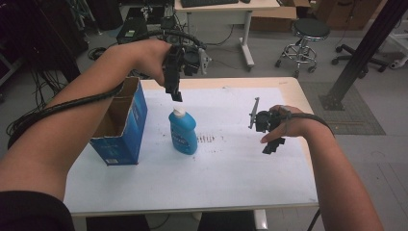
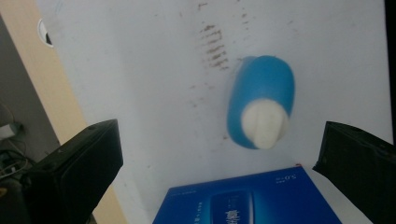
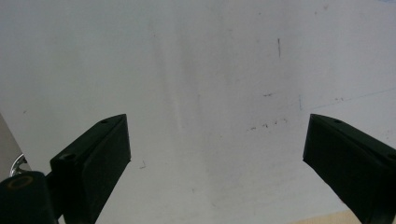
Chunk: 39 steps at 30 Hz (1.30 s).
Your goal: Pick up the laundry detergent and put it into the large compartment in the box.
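A blue bottle with a white cap stands upright near the middle of the white table sheet. My left gripper hangs open just above its cap, jaws pointing down. In the left gripper view the blue bottle and its white cap lie below, between the two wide-apart jaws. An open blue carton stands to the left of the bottle; the blue carton also fills the bottom of that view. My right gripper is open over bare sheet at the right, holding nothing.
The sheet carries a patch of dark scuff marks right of the bottle. A desk, a round stool and a black slanted post stand on the floor beyond the table's far edge.
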Available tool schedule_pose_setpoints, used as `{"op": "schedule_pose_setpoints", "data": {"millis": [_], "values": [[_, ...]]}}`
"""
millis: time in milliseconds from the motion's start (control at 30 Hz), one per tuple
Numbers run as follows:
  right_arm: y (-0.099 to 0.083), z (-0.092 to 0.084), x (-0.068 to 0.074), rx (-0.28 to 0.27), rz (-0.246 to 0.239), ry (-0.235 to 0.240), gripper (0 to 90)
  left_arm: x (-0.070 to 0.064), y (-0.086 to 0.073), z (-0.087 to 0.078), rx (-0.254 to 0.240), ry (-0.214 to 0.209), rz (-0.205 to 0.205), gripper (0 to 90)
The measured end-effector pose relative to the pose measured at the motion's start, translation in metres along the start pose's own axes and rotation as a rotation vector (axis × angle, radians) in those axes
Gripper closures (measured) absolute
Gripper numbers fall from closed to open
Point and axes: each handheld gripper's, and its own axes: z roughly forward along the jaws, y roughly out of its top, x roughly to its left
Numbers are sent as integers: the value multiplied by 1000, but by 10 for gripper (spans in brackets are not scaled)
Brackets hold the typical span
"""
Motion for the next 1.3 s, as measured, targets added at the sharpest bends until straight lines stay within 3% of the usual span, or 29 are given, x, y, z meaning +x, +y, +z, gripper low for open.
{"op": "schedule_pose_setpoints", "data": {"millis": [100, 533, 1300], "values": [[1, 2, -1, 6, 0, 2, 73, -7, 2, 1, 4, -10, 9, 4], [-1, -2, 2, 1, -3, -11, 74, -16, -1, 17, 25, -32, 8, 4], [0, -1, 3, -4, 0, -9, 72, -22, -6, 51, 52, -53, 30, 4]]}}
